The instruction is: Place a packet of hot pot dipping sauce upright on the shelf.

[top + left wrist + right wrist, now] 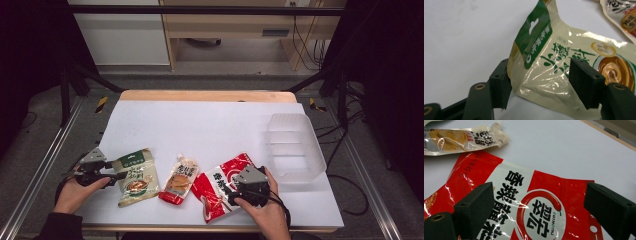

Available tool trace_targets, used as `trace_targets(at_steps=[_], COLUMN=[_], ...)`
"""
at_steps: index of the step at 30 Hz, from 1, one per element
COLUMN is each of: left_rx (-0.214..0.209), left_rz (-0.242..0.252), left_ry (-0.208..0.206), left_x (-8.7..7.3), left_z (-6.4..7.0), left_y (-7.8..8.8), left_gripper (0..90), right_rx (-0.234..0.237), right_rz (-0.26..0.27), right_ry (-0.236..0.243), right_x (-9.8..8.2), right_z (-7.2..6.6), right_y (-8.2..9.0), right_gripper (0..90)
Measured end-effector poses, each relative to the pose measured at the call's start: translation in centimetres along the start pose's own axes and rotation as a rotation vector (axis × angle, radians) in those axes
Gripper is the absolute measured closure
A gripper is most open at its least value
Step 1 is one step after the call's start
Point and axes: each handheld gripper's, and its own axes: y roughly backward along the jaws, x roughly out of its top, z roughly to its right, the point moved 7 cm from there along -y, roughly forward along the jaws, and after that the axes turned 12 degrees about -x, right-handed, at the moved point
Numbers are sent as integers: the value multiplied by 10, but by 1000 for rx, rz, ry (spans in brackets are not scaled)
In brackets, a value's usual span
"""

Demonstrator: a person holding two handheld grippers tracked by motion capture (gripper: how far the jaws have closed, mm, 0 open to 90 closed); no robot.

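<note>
You are on the pick-up step: your left gripper (119, 176) is at the green pouch (136, 176), which lies at the 8 o'clock part of the surface (210, 125). In the left gripper view its jaws stand about half open astride the green pouch (564, 62); the left pad meets the pouch's lifted edge, the right pad sits over its face, not clearly pinching. Next, I judge, close firmly and lift, likely toward the clear tub (295, 147) at 3 o'clock. Your right gripper (231, 191) hovers over the red pouch (220, 186) at 6 o'clock, jaws wide and holding nothing. The small pouch (179, 179) lies between the two.
</note>
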Motion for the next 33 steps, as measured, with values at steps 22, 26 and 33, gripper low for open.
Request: trace_targets(at_steps=[22, 26, 33], left_rx=[58, 65, 81], left_rz=[-7, 40, 89], left_ry=[27, 20, -20], left_x=[7, 16, 39], left_z=[-15, -12, 7], left_y=[3, 21, 47], left_gripper=[900, 900, 900], right_rx=[13, 14, 12], right_rz=[-12, -17, -13], right_ry=[16, 17, 17], right_x=[1, 0, 1], right_z=[-7, -7, -7], right_y=[-2, -3, -1], right_gripper=[107, 107, 105])
